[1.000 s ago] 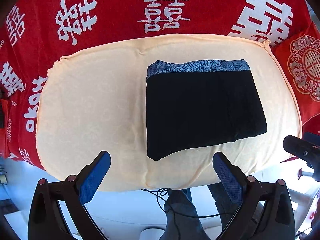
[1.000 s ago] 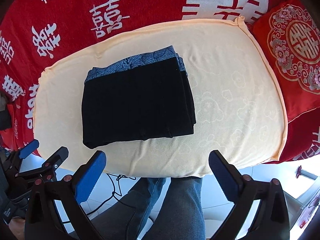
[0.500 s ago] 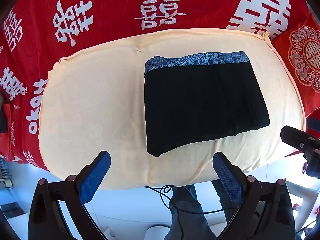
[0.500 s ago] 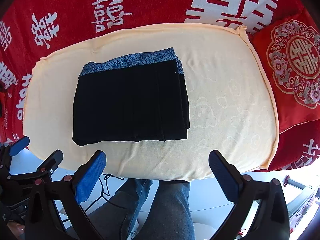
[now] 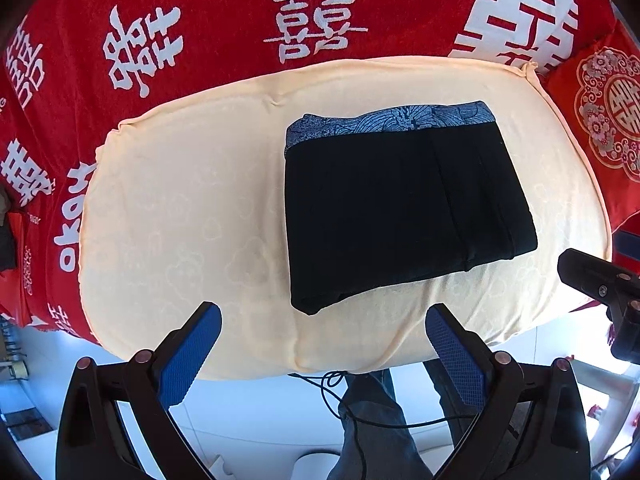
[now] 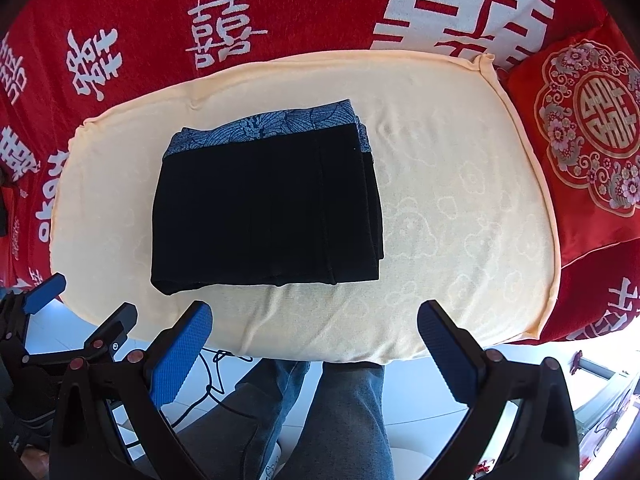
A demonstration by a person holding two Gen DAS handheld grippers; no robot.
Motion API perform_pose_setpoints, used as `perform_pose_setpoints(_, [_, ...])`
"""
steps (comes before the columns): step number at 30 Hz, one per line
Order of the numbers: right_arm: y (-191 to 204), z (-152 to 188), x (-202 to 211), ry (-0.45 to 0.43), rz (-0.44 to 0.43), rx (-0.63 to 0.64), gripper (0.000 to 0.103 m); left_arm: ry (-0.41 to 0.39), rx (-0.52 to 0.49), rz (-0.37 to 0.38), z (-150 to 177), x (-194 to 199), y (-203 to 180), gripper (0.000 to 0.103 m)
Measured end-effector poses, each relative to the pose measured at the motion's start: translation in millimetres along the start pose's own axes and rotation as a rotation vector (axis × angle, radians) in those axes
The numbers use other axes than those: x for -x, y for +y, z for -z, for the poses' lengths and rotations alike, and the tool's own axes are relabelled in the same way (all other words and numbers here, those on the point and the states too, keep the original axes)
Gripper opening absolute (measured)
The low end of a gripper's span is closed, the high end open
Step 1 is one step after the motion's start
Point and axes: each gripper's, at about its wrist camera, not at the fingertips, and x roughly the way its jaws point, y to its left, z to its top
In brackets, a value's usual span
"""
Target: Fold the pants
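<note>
Nearest, the left gripper [image 5: 322, 334] and right gripper [image 6: 314, 330] hang with jaws spread wide and empty, just off the near edge of the cream cushion [image 6: 460, 208]. Beyond them the black pants [image 6: 266, 208] lie folded into a compact rectangle, patterned waistband [image 6: 264, 128] at the far edge. The fold looks finished; best to withdraw straight back without brushing it.
</note>
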Motion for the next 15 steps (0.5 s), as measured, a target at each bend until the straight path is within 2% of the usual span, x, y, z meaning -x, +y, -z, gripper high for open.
perform_pose_setpoints(15, [3.0, -1.2, -3.5, 0.011, 0.001, 0.008, 0.102, 0.003, 0.003, 0.008, -1.8, -1.0, -1.0, 0.103])
